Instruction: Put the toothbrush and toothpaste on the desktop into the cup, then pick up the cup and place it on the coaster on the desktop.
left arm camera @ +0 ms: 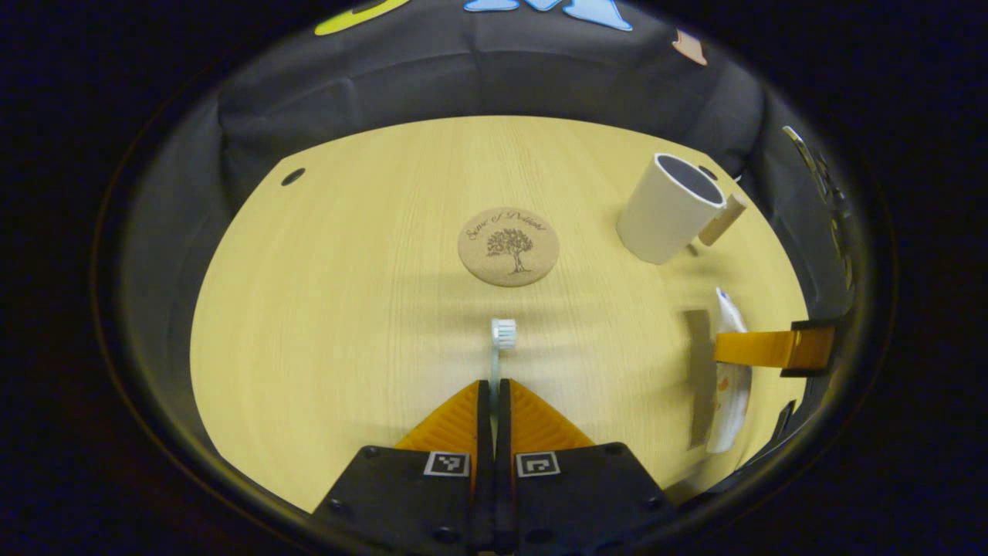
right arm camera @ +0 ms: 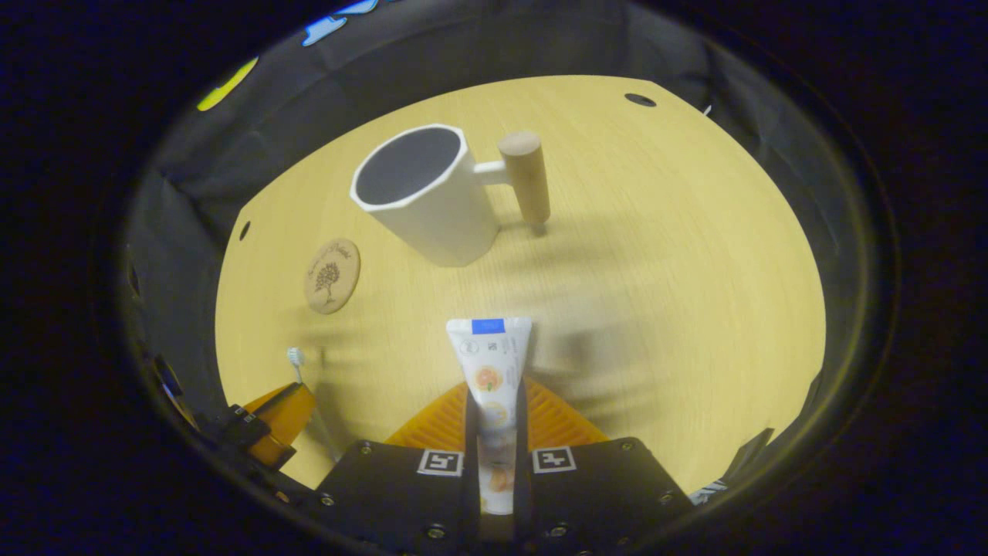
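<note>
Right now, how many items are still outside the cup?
2. The toothbrush is clamped in the left tool, near the coaster. The toothpaste is clamped in the right tool, short of the cup, which looks empty.

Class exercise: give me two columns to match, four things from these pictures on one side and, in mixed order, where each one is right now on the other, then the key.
Things:
1. toothbrush
2. toothpaste
3. cup
4. coaster

Places or states:
A. standing empty on the desk, wooden handle to the side
B. clamped between the left gripper's fingers
C. lying flat on the desk, nothing on it
D. clamped between the right gripper's fingers

Pairs: 1-B, 2-D, 3-A, 4-C
</note>
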`<state>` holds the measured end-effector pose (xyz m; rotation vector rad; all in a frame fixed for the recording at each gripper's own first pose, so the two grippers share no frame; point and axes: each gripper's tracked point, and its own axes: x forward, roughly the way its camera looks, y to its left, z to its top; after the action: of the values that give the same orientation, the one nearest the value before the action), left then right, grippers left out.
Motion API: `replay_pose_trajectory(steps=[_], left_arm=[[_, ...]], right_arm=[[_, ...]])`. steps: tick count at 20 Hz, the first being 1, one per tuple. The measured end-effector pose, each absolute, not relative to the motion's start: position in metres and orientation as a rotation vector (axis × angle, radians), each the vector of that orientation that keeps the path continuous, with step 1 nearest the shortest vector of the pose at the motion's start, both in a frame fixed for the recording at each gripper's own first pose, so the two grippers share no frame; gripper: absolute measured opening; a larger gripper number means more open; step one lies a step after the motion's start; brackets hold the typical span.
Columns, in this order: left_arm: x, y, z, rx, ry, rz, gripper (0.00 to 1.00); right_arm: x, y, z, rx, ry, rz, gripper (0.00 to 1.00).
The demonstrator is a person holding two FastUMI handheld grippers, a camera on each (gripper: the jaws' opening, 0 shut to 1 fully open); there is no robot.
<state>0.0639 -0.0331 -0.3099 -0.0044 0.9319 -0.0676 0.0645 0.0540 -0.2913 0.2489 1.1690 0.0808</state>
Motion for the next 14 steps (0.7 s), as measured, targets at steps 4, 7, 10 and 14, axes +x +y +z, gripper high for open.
replay_pose_trajectory(steps=[4,7,10,14], left_arm=[[0.068,-0.034,-0.290,-0.021,0.869,-0.079,0.08],[0.070,-0.029,-0.273,-0.040,0.826,-0.085,0.08],[0.074,-0.028,-0.262,-0.056,0.794,-0.083,0.08],[0.079,-0.028,-0.239,-0.081,0.740,-0.095,0.08]], right_arm=[[0.077,0.052,-0.277,0.262,1.099,0.098,0.18],[0.085,0.050,-0.268,0.262,1.054,0.111,0.18],[0.093,0.050,-0.254,0.273,1.018,0.121,0.18],[0.107,0.047,-0.227,0.289,0.968,0.127,0.21]])
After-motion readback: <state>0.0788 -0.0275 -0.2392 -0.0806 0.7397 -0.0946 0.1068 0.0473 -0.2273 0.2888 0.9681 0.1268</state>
